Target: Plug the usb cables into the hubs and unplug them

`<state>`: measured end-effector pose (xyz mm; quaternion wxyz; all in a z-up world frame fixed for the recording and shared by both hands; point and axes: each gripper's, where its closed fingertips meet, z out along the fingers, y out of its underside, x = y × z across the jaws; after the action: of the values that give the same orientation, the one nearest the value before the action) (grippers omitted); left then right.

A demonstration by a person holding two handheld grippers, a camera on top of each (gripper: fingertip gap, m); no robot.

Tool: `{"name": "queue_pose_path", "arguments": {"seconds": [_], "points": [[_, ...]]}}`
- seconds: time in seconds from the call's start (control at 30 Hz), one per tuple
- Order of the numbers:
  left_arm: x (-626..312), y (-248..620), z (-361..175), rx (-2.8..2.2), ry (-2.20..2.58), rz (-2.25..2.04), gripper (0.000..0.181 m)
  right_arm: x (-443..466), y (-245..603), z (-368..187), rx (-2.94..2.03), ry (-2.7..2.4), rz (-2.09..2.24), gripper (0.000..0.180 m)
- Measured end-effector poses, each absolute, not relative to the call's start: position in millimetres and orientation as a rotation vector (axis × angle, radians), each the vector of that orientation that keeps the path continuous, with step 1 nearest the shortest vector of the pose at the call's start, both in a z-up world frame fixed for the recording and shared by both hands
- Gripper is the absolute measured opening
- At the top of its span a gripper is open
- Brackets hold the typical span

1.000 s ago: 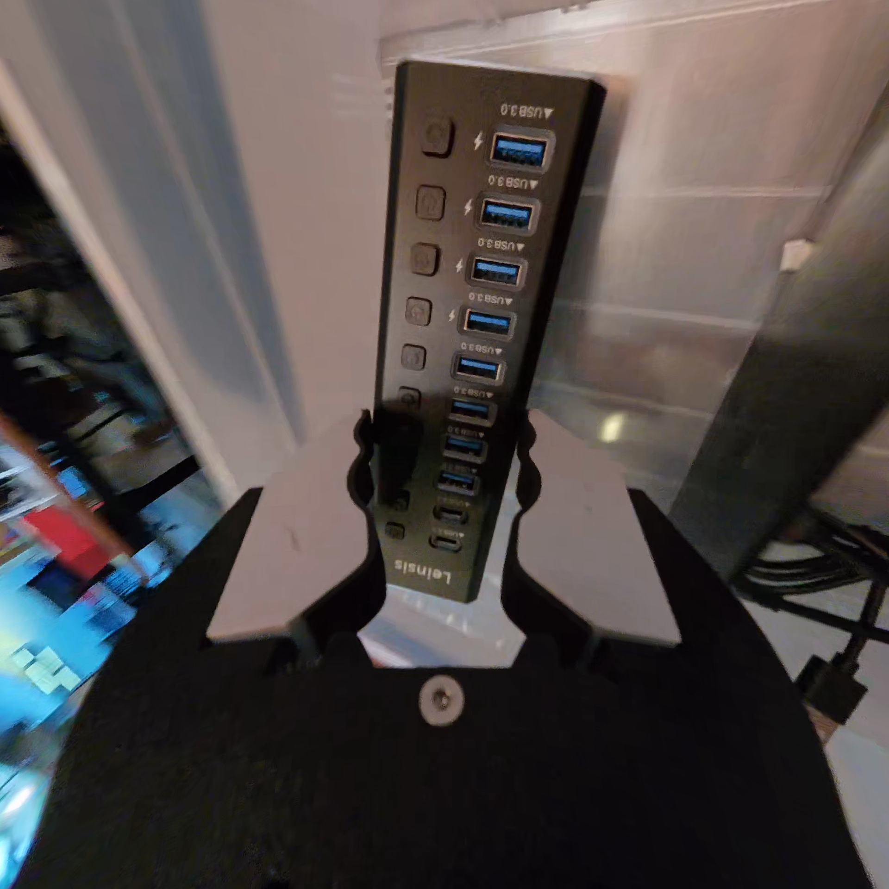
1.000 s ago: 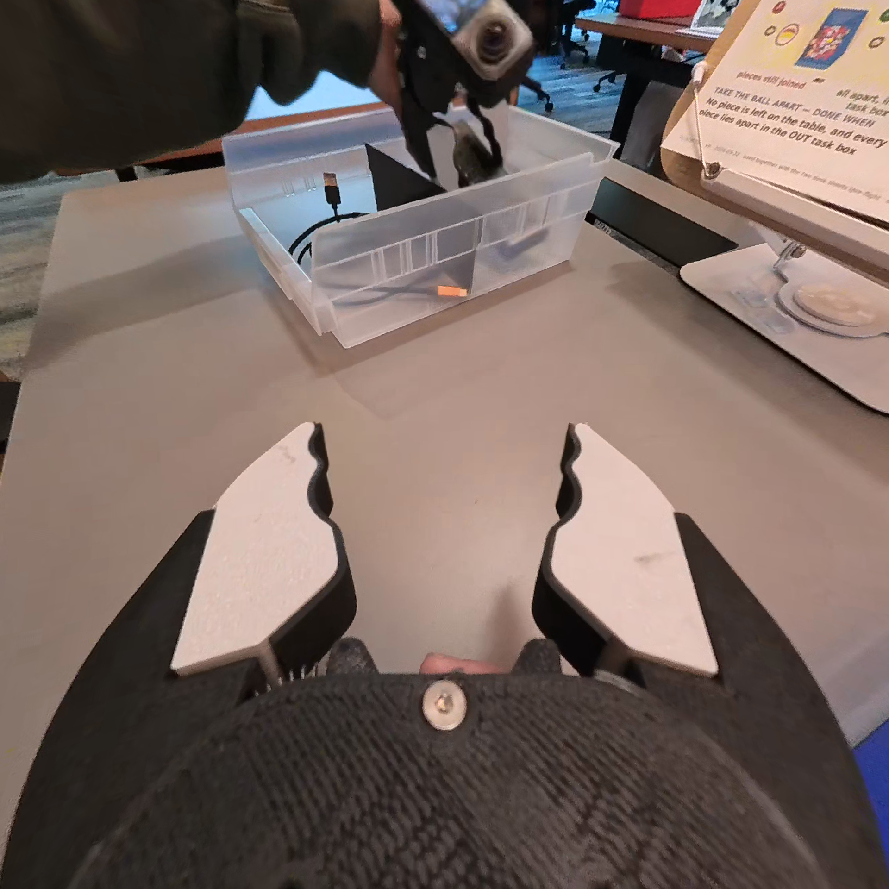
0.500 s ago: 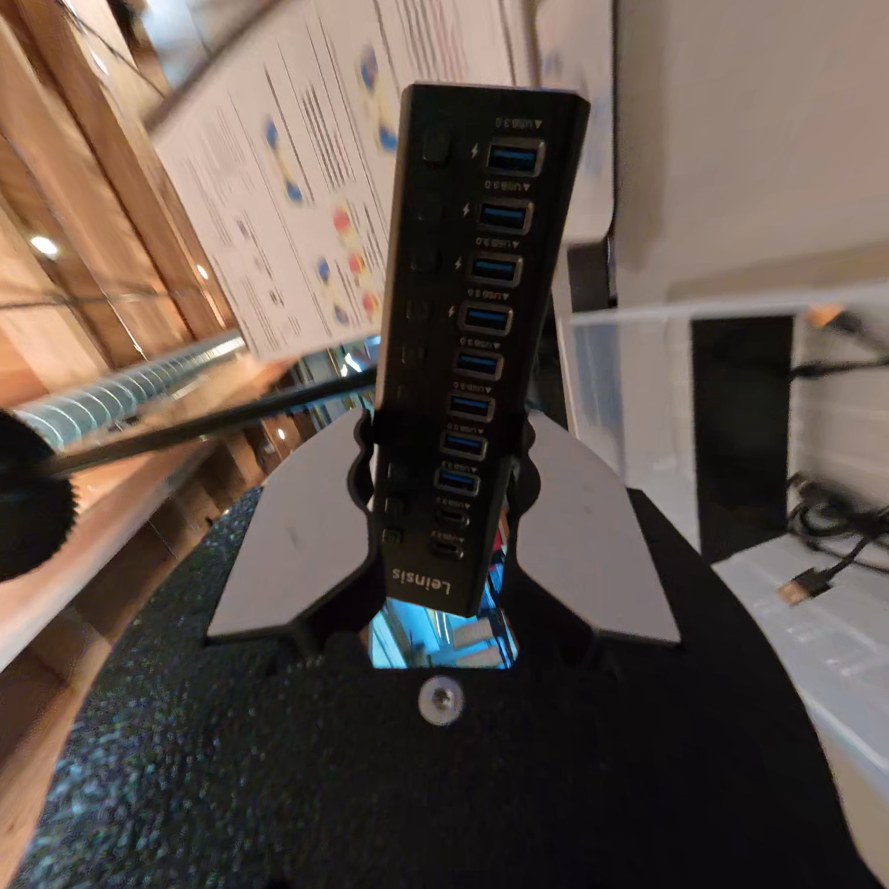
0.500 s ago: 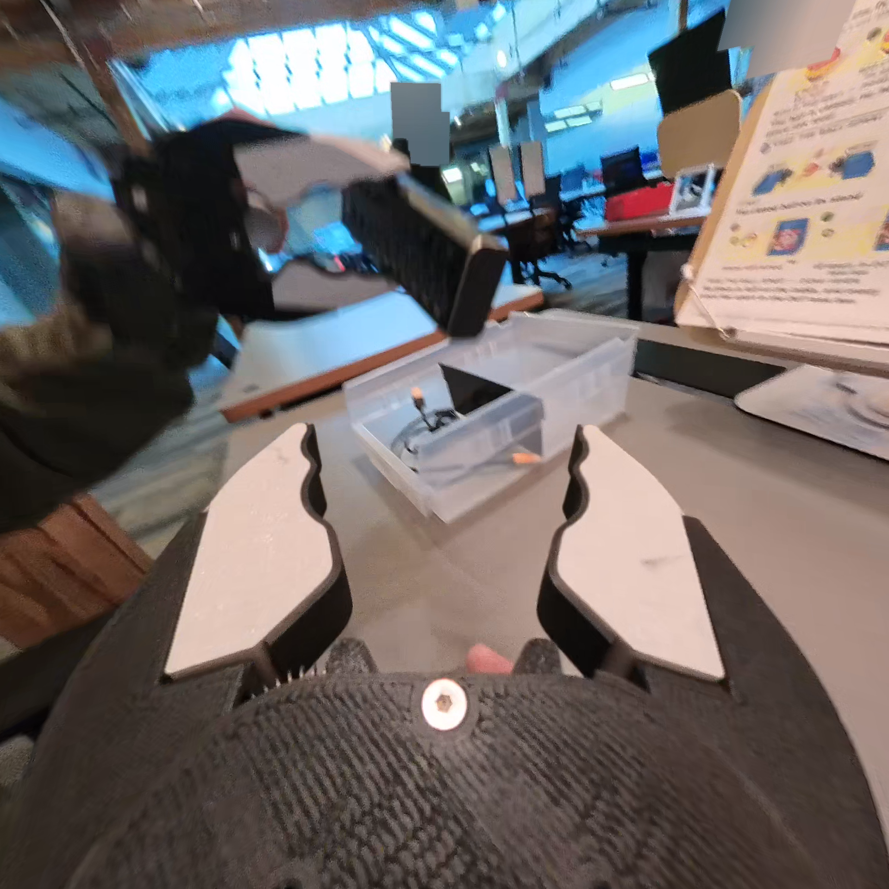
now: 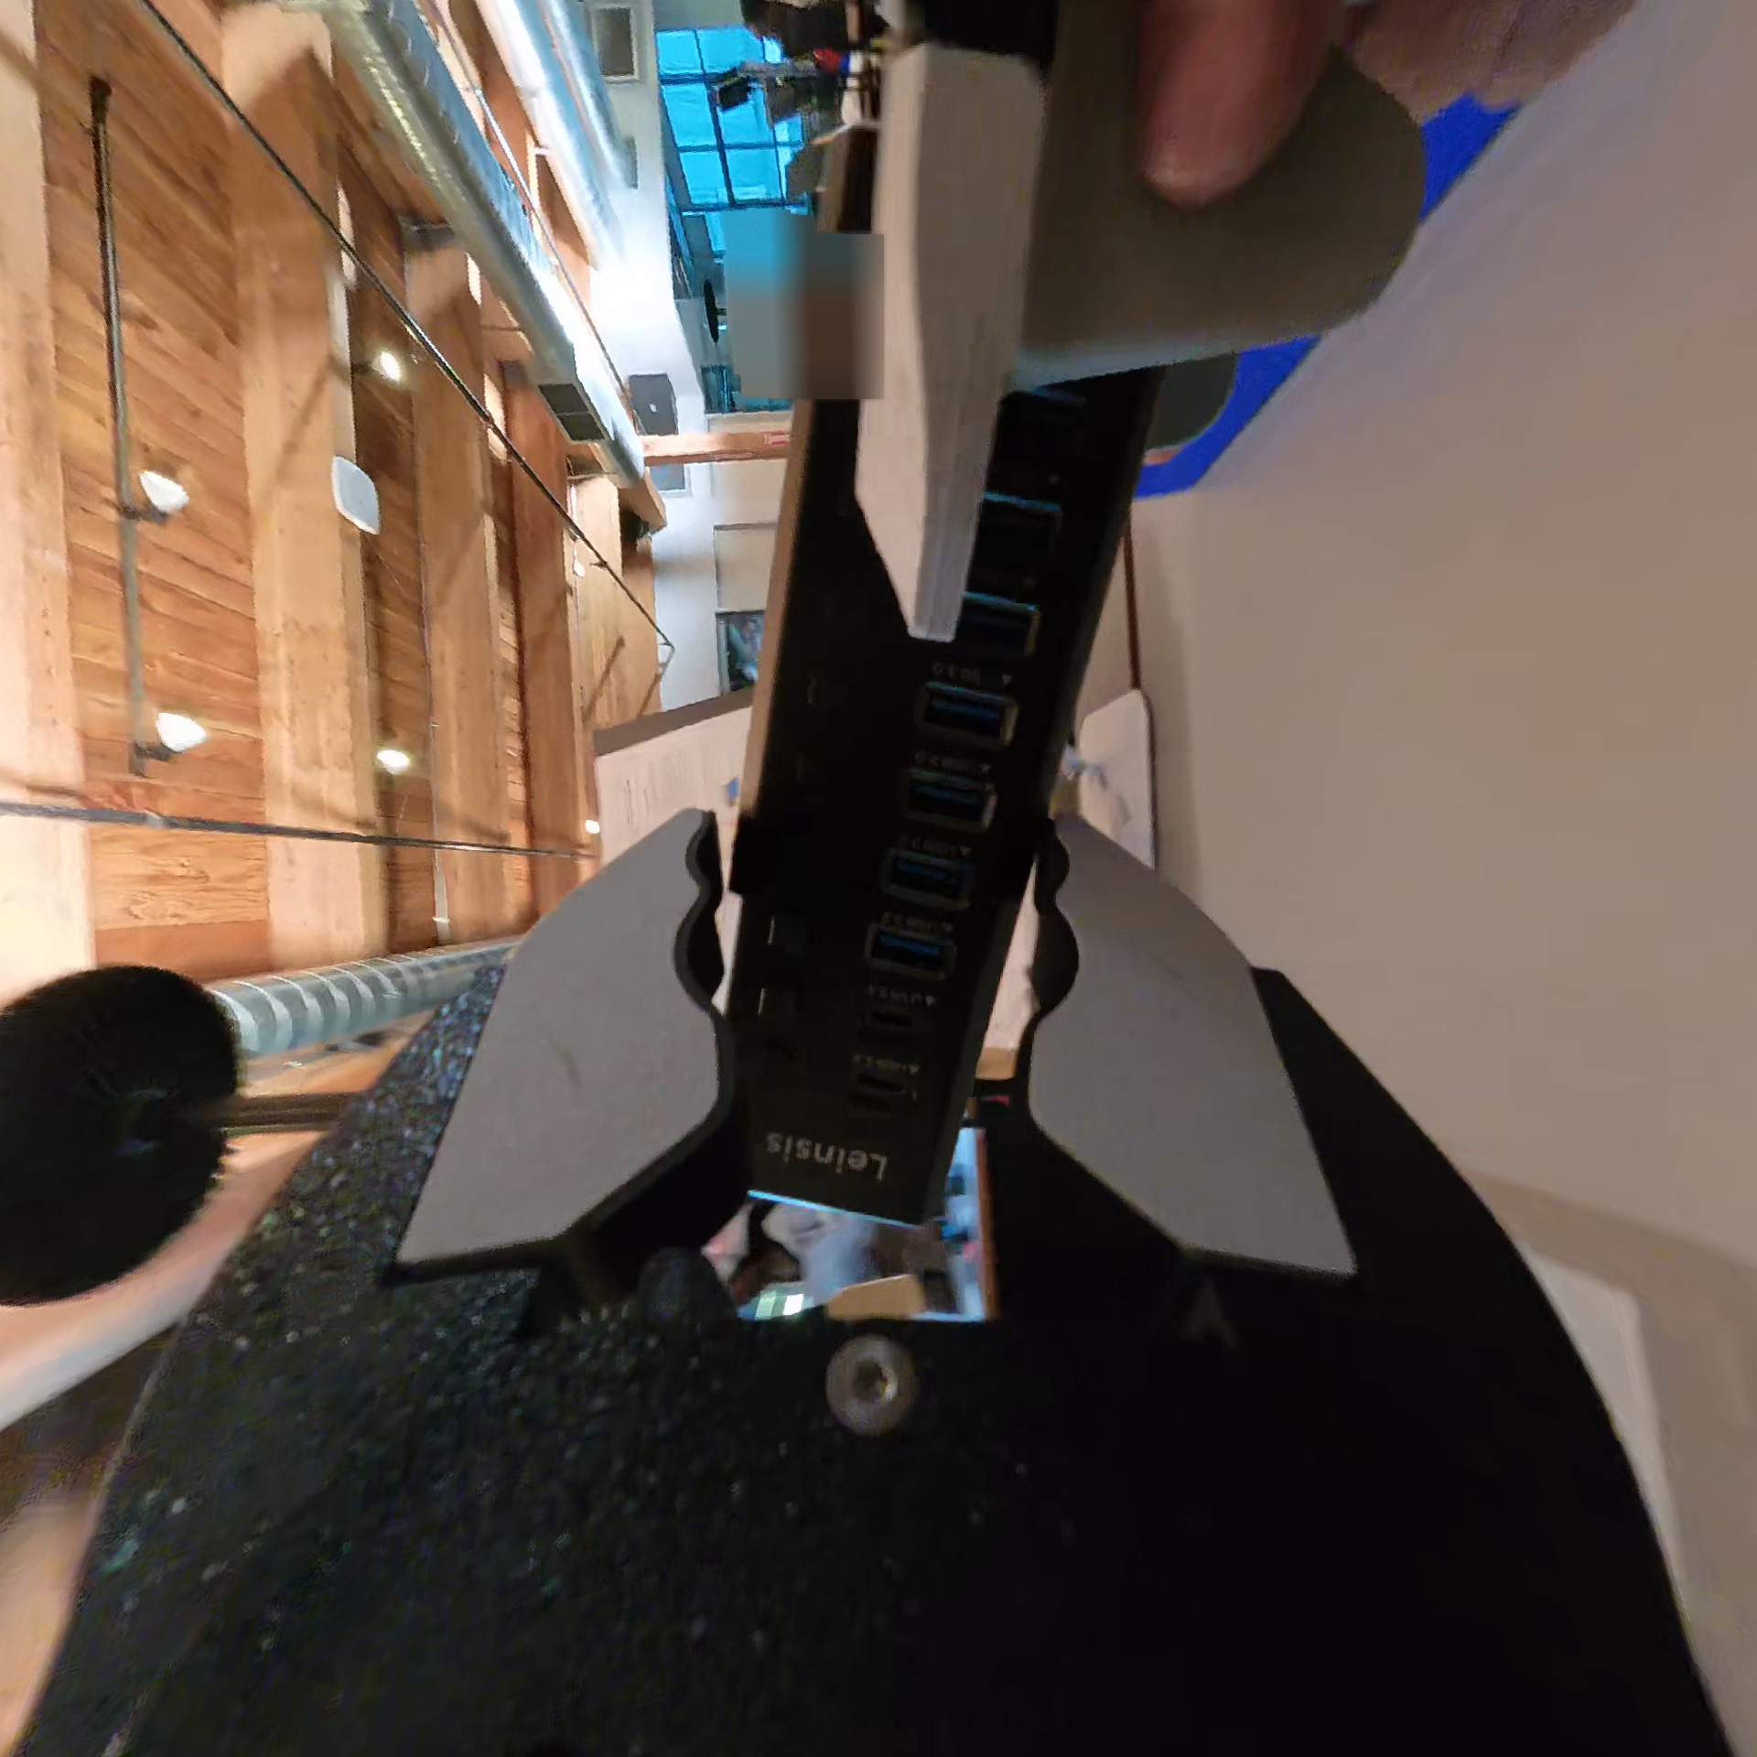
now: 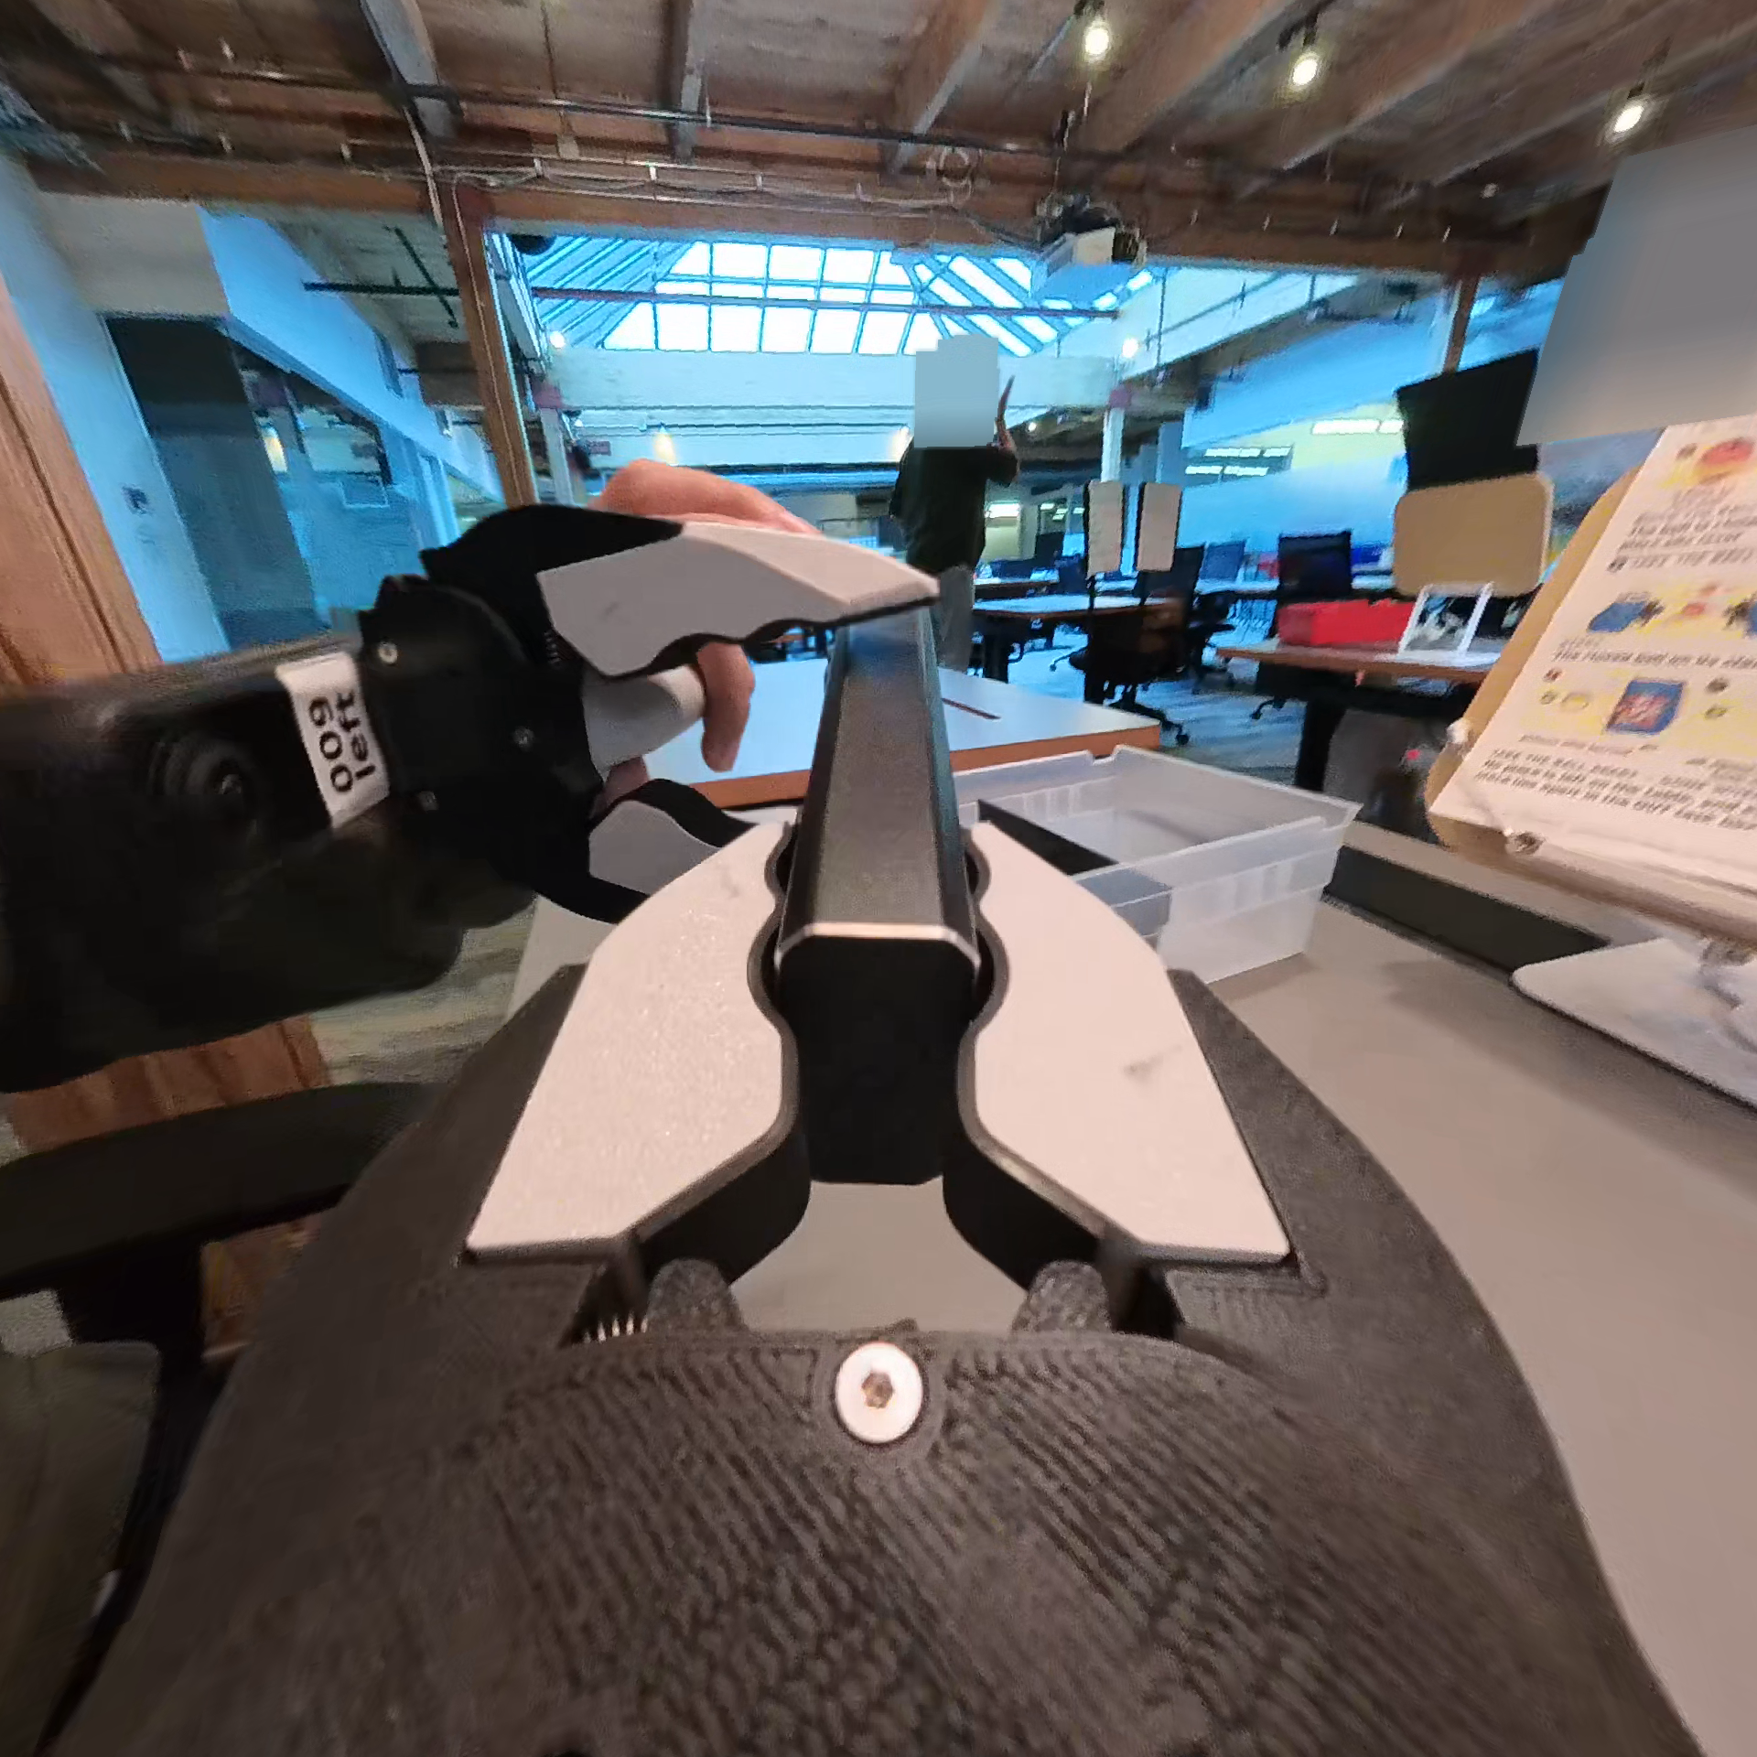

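Note:
A long black USB hub [image 5: 827, 761] with a row of blue ports is held in the air by both grippers. My left gripper [image 5: 875, 837] is shut on its labelled end. In the right wrist view my right gripper [image 6: 879, 846] is shut on the other, plain end of the hub [image 6: 875, 742], which points away from the camera. One finger [image 5: 951, 380] of the right gripper lies across the ports in the left wrist view. The left gripper's upper finger [image 6: 723, 589] shows at the hub's far end. No cable is plugged into the ports that show.
A clear plastic bin [image 6: 1236, 856] with a black divider stands on the grey table [image 6: 1521, 1188] behind the hub. An instruction sheet on a stand [image 6: 1616, 713] is at the right. A black chair [image 6: 190, 1188] is at the lower left. A person [image 6: 951, 513] stands far back.
My left gripper lifted the hub out of the bin and swung it over to the right gripper. The right gripper, open before, has closed on the hub's free end.

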<state>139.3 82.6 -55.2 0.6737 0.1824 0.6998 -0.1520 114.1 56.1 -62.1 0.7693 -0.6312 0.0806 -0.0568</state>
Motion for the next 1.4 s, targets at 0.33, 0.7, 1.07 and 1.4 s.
{"name": "queue_pose_path", "arguments": {"seconds": [0.33, 0.7, 1.07, 1.4], "points": [[126.5, 116.0, -96.4, -0.992, 1.510, -1.796, 0.075, 123.3, 41.0, -72.8, -1.439, 0.184, -0.151, 0.031], [108.8, 107.4, -172.9, -1.643, 1.354, -2.295, 0.091, 118.7, 49.2, -76.5, -1.548, 0.128, -0.263, 0.031], [123.5, 77.8, -91.3, -1.659, 0.978, -3.160, 0.091, 94.3, 60.5, -66.8, -1.443, -0.073, -0.438, 0.031], [141.9, 83.8, -66.7, -1.241, 1.345, -2.809, 0.061, 102.2, 56.1, -88.6, -1.513, 0.073, -0.139, 0.073]]}}
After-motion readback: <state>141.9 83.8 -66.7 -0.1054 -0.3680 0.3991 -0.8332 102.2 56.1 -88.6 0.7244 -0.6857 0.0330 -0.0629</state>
